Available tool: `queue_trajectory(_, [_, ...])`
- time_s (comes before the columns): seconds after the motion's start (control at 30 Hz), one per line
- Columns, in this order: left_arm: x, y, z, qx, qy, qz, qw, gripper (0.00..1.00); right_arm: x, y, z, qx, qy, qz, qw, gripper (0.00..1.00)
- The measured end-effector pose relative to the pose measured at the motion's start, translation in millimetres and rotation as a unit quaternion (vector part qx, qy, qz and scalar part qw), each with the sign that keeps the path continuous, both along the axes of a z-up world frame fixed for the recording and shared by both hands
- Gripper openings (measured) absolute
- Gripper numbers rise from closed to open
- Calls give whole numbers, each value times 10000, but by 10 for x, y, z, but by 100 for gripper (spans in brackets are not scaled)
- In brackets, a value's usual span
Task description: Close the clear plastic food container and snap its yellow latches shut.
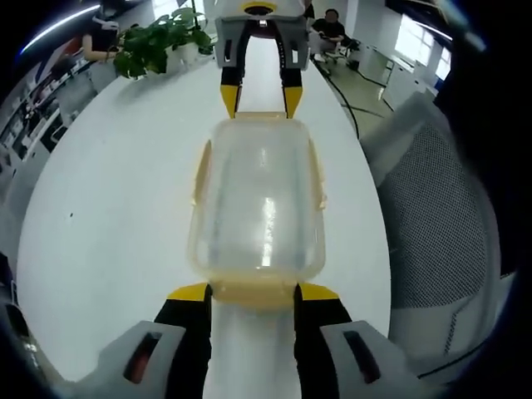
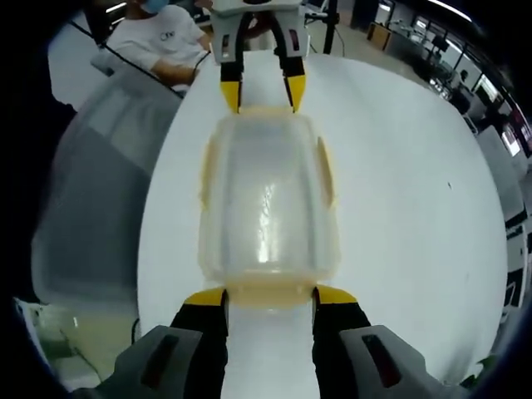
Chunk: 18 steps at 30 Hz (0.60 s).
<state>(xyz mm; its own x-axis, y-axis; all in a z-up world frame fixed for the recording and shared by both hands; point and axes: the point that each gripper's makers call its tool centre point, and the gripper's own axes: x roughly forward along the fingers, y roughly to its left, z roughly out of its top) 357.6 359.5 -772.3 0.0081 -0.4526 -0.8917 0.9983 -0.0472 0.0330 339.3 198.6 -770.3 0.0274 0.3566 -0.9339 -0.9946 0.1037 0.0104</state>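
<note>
Now | I see the clear container (image 1: pixel 258 199) with lid on, lying on the white table (image 1: pixel 116 216) between both tongs | left gripper (image 1: pixel 253 293) spread at its near end latch | right gripper (image 2: pixel 270 298) spread at the opposite end

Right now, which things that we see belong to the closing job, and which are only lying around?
Job: clear container, yellow end latch, left gripper, right gripper.
Around: white table, potted plant, mesh chair.
</note>
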Motion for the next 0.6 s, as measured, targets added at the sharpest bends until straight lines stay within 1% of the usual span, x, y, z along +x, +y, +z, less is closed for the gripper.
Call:
queue_trajectory(0.13, [0,-69,-1,-1,-42,-15,10000,37,-8,-69,1,2,-43,-6,10000,38])
queue_trajectory(0.3, [-20,-158,-14,-9,-39,-43,10000,37,-28,-159,-46,-9,-56,-1,10000,38])
queue_trajectory(0.37, [-26,-186,-3,4,-76,-77,9999,37,-39,-179,-39,-20,-116,25,9999,38])
queue_trajectory(0.53, [-41,-198,-6,36,-75,-110,9999,37,-79,-203,-42,56,-108,-23,9999,38])
queue_trajectory(0.6, [-34,-214,-3,54,-90,-100,9999,37,-68,-209,-39,49,-173,-15,9998,38])
